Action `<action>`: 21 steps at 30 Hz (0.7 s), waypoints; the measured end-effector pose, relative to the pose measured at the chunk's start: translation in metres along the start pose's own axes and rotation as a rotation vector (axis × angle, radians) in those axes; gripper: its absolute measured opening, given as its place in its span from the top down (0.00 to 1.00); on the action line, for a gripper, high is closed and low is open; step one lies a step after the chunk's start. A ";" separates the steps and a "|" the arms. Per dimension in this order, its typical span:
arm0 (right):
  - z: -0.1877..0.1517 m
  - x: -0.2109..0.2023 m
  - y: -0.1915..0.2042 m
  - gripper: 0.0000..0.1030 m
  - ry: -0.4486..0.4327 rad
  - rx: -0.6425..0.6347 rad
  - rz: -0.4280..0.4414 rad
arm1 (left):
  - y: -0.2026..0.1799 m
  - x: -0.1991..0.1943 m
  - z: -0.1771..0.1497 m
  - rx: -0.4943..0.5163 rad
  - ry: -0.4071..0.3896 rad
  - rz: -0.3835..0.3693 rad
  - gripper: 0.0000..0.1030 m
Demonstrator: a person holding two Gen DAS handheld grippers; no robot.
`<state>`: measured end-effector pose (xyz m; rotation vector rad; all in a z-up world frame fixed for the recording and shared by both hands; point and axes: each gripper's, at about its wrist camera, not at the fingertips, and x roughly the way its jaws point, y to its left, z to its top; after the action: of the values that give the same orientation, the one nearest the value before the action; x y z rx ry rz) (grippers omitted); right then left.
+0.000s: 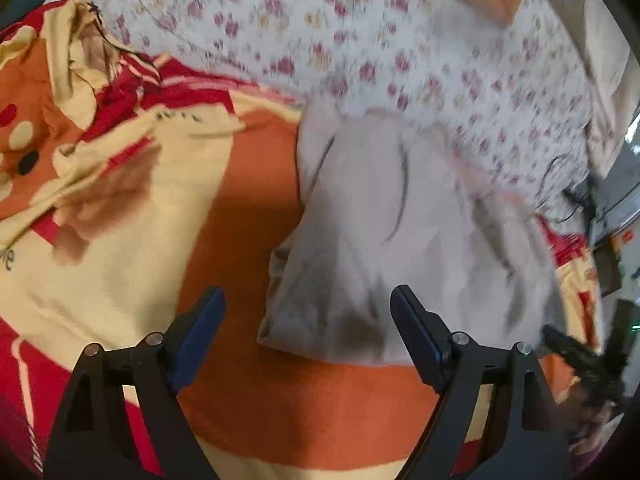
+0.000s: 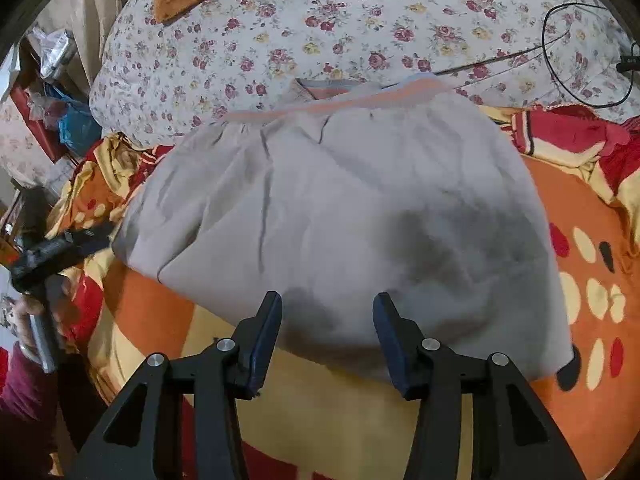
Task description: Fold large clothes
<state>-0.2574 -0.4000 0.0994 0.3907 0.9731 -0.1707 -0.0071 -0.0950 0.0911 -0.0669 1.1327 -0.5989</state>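
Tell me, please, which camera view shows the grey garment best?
The right wrist view: the grey garment lies sharp and almost whole there, peach band at its far edge. In the left wrist view it is blurred, seen slanted from one side, and its right edge is smeared.

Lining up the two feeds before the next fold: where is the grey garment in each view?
Left wrist: grey garment right of centre, ahead of the open left claw.
Right wrist: grey garment fills the centre.
Shared landmark: floral quilt behind it.
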 end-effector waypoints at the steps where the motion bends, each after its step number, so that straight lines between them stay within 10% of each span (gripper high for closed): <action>1: 0.000 -0.001 0.004 0.52 -0.007 -0.012 0.001 | -0.002 0.007 -0.001 0.011 0.018 0.010 0.58; 2: 0.001 -0.002 0.007 0.52 -0.009 -0.027 -0.002 | -0.004 0.014 -0.001 0.028 0.041 0.027 0.80; 4: 0.001 -0.001 0.013 0.53 -0.004 -0.061 -0.014 | -0.012 0.017 0.000 0.082 0.028 0.080 0.93; 9: 0.000 0.015 -0.004 0.53 0.062 -0.009 -0.016 | -0.005 -0.007 0.011 0.137 -0.076 0.218 1.00; 18: 0.003 0.008 0.005 0.53 0.052 -0.055 -0.048 | 0.028 -0.020 0.001 0.018 -0.077 0.195 0.99; 21: 0.015 -0.004 0.016 0.53 0.008 -0.075 -0.014 | 0.013 -0.026 0.000 0.068 -0.107 0.227 0.65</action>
<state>-0.2432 -0.3912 0.1136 0.3161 0.9876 -0.1453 -0.0090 -0.0722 0.1082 0.0864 0.9993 -0.4261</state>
